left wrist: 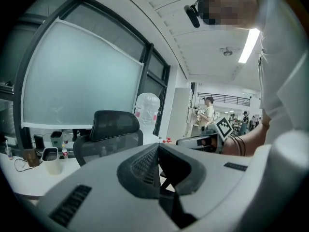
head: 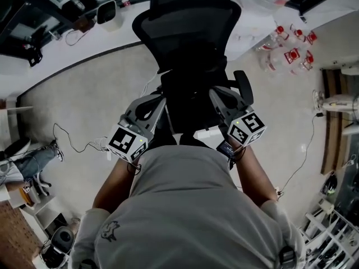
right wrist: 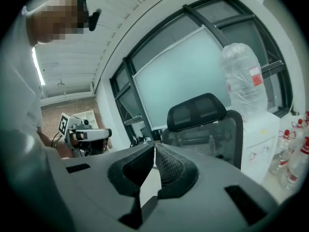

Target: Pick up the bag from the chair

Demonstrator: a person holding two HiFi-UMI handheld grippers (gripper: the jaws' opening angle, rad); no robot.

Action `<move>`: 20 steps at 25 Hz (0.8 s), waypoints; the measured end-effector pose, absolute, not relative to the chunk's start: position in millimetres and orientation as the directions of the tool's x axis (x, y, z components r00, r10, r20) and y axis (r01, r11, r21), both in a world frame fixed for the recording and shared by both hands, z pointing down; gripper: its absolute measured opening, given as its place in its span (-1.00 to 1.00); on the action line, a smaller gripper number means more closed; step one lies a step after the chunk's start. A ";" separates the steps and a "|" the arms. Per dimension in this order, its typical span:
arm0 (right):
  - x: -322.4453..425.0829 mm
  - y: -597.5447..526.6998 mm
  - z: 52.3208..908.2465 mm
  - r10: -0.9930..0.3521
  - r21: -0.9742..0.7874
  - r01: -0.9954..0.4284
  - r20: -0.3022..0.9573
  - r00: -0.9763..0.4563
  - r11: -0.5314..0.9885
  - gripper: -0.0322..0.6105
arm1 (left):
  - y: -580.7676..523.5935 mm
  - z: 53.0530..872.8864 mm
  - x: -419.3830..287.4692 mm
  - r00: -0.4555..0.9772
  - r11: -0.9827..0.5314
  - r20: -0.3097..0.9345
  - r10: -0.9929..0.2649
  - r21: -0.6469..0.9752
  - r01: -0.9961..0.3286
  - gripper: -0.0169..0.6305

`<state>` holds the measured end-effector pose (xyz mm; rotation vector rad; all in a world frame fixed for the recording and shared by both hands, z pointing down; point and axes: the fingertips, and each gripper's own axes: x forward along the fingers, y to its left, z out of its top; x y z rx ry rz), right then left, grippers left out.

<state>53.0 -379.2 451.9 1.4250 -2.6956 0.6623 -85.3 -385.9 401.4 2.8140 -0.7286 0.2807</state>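
Observation:
A black office chair (head: pixel 188 21) stands right in front of me, its backrest toward the white desk. On its seat lies a dark bulk (head: pixel 188 102) that I cannot tell apart from the chair, so I cannot make out the bag for sure. My left gripper (head: pixel 159 102) hangs at the seat's left side and my right gripper (head: pixel 216 97) at its right side. Both point roughly level at the chair (left wrist: pixel 113 129). The left gripper (left wrist: pixel 157 148) has its tips together with nothing between them. The right gripper (right wrist: pixel 153 146) is likewise shut and empty.
A white desk (head: pixel 84 43) curves behind the chair, with a mug (left wrist: pixel 50 158) and small items on it. A large water jug (right wrist: pixel 244 76) and several red-capped bottles (head: pixel 291 49) stand at the right. A cable (head: pixel 73 142) trails over the floor at the left.

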 end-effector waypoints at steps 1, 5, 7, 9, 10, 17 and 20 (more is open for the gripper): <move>53.5 -381.0 453.4 -0.789 -0.361 -0.797 0.215 -0.576 0.484 -0.79 | -389.5 403.9 -85.4 0.862 -0.856 0.242 -0.446 0.164 -0.489 -0.91; 56.1 -387.1 463.4 -0.796 -0.377 -0.802 0.222 -0.564 0.463 -0.79 | -403.5 413.5 -84.3 0.869 -0.864 0.249 -0.428 0.171 -0.474 -0.91; 56.9 -387.7 471.2 -0.797 -0.387 -0.804 0.232 -0.558 0.451 -0.79 | -408.1 420.8 -83.3 0.874 -0.870 0.259 -0.411 0.177 -0.461 -0.91; 57.5 -388.9 478.7 -0.798 -0.396 -0.808 0.244 -0.551 0.437 -0.79 | -412.2 427.5 -82.6 0.880 -0.876 0.270 -0.391 0.184 -0.446 -0.91; 57.2 -389.9 482.6 -0.797 -0.404 -0.807 0.250 -0.550 0.431 -0.79 | -414.4 430.4 -82.6 0.882 -0.878 0.273 -0.383 0.189 -0.440 -0.91; 57.2 -403.6 504.0 -0.790 -0.465 -0.788 0.257 -0.556 0.403 -0.79 | -429.6 442.9 -72.0 0.896 -0.898 0.295 -0.331 0.194 -0.395 -0.91; 59.3 -408.4 516.1 -0.779 -0.500 -0.762 0.240 -0.579 0.413 -0.73 | -434.3 445.9 -64.8 0.904 -0.906 0.295 -0.311 0.197 -0.376 -0.91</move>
